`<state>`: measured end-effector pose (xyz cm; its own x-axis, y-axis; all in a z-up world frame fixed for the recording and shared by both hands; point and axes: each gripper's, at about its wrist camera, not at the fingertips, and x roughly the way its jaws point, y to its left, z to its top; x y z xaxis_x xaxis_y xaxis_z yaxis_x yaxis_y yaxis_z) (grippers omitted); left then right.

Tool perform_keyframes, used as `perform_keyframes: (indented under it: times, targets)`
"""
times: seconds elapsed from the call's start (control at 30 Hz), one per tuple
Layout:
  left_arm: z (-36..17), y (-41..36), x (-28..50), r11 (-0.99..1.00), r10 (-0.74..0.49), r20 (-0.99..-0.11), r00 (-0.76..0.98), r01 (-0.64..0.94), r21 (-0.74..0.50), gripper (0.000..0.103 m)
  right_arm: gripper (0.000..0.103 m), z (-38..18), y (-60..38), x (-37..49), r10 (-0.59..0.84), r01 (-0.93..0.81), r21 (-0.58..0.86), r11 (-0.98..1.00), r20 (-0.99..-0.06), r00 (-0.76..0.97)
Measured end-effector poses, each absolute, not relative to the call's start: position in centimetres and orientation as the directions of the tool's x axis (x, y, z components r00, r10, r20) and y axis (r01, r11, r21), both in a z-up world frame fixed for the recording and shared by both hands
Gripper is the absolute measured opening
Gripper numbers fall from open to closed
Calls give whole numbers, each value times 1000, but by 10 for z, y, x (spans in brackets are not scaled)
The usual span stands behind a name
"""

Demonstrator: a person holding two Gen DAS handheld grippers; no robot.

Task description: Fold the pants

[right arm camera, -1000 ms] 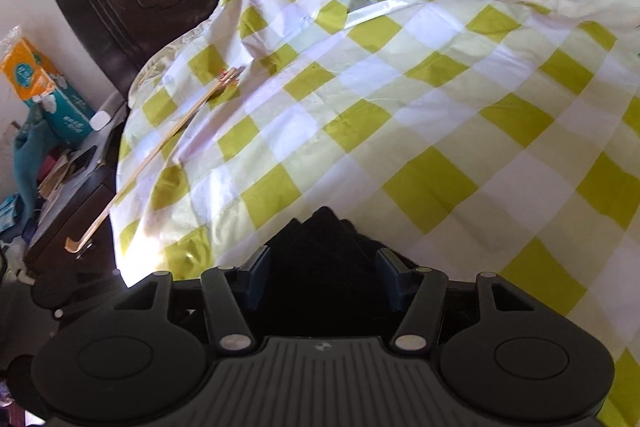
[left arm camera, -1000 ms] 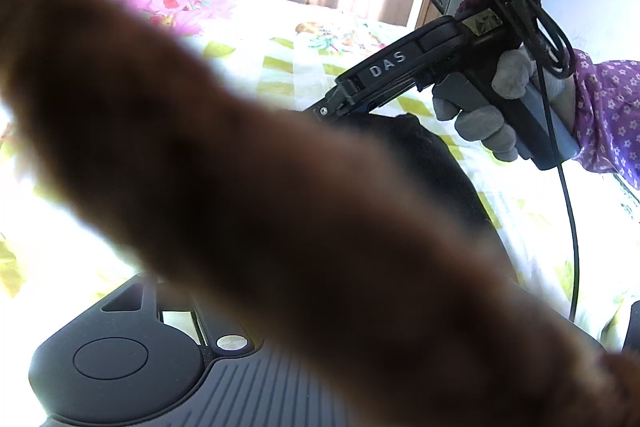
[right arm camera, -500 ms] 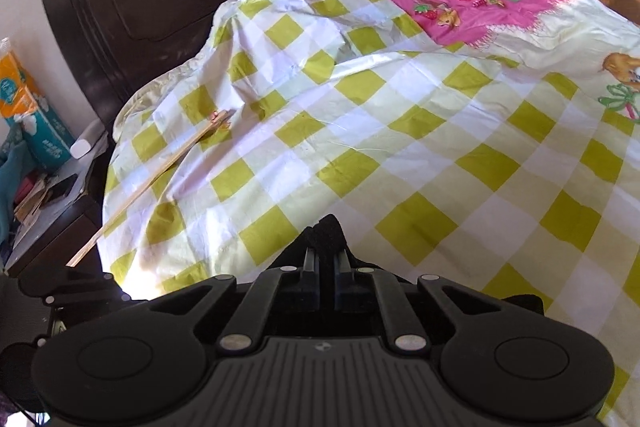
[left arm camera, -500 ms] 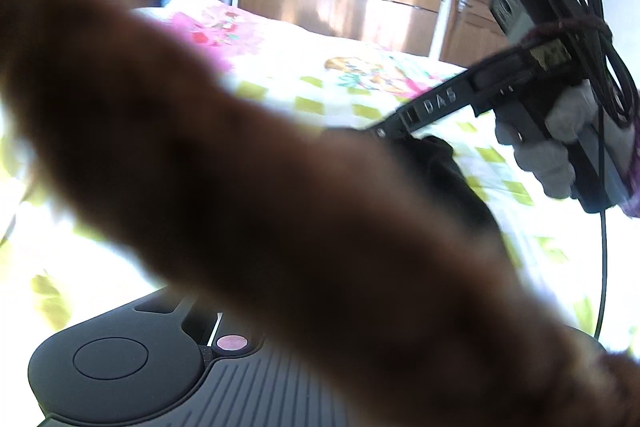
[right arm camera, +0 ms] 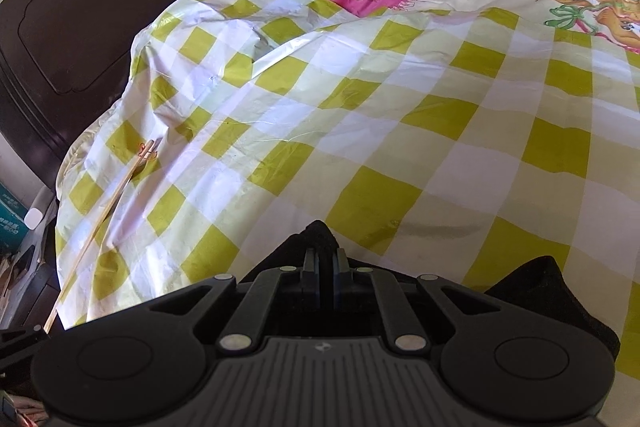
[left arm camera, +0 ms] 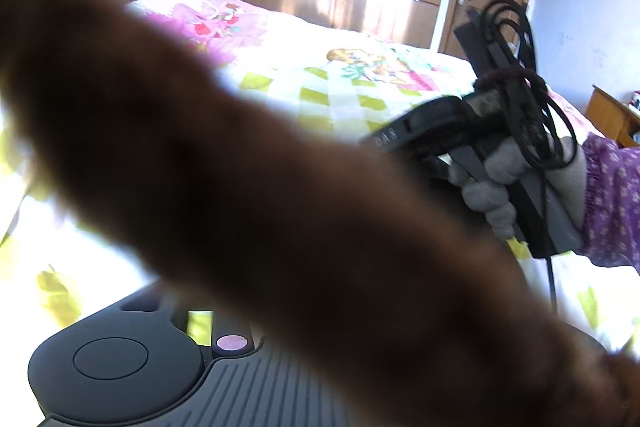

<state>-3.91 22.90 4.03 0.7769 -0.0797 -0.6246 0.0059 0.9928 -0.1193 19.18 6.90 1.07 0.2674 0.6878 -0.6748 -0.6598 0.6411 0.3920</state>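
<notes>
Your right gripper [right arm camera: 320,259] is clenched on a fold of the dark, soft pants [right arm camera: 536,287], which lie at the near edge of the bed [right arm camera: 360,131]. Its jaws have just been closing on this cloth. Beyond it, the smooth yellow-and-white checked bedcover is wide and free up to the dark wooden headboard [right arm camera: 80,27]; a thin wooden stick [right arm camera: 104,215] lies at the left edge. Blurred brown cloth hides your left gripper, so I cannot tell its state.
</notes>
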Motion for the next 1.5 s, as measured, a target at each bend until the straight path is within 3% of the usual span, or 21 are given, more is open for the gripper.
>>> perform_keyframes:
  times: [0.13,0.17,0.3,0.37,0.53,0.67,0.83,1.1,1.3,1.5]
  targets:
    - [32,221,-36,991,-90,-647,757,0,-136,44,23,10,67,189,691,-652,400,645,-669,273]
    - [29,221,-32,989,-99,-661,744,0,-149,30,23,11,67,190,693,-649,405,644,-667,272]
    - [29,227,-25,984,-120,-677,726,-5,-181,14,23,23,61,190,696,-650,398,647,-656,291]
    - [40,225,-24,985,-137,-661,738,32,-168,12,23,31,56,188,697,-655,385,650,-645,313]
    - [61,220,-22,991,-130,-613,780,84,-105,11,23,46,41,189,716,-611,424,669,-588,376]
    - [45,229,-13,996,-71,-608,791,26,-82,12,23,26,53,199,707,-561,459,689,-594,383]
    - [5,250,-10,992,-33,-644,765,-53,-114,19,25,-16,84,187,638,-619,303,725,-635,436]
    - [26,242,-23,998,-11,-602,798,-24,-50,25,30,22,64,187,663,-623,321,713,-598,451]
    - [51,231,-18,1000,24,-553,833,-24,7,26,30,54,49,173,633,-647,199,736,-541,554]
    - [26,220,4,1000,-12,-600,800,10,-7,26,30,36,10,154,592,-617,191,764,-589,550]
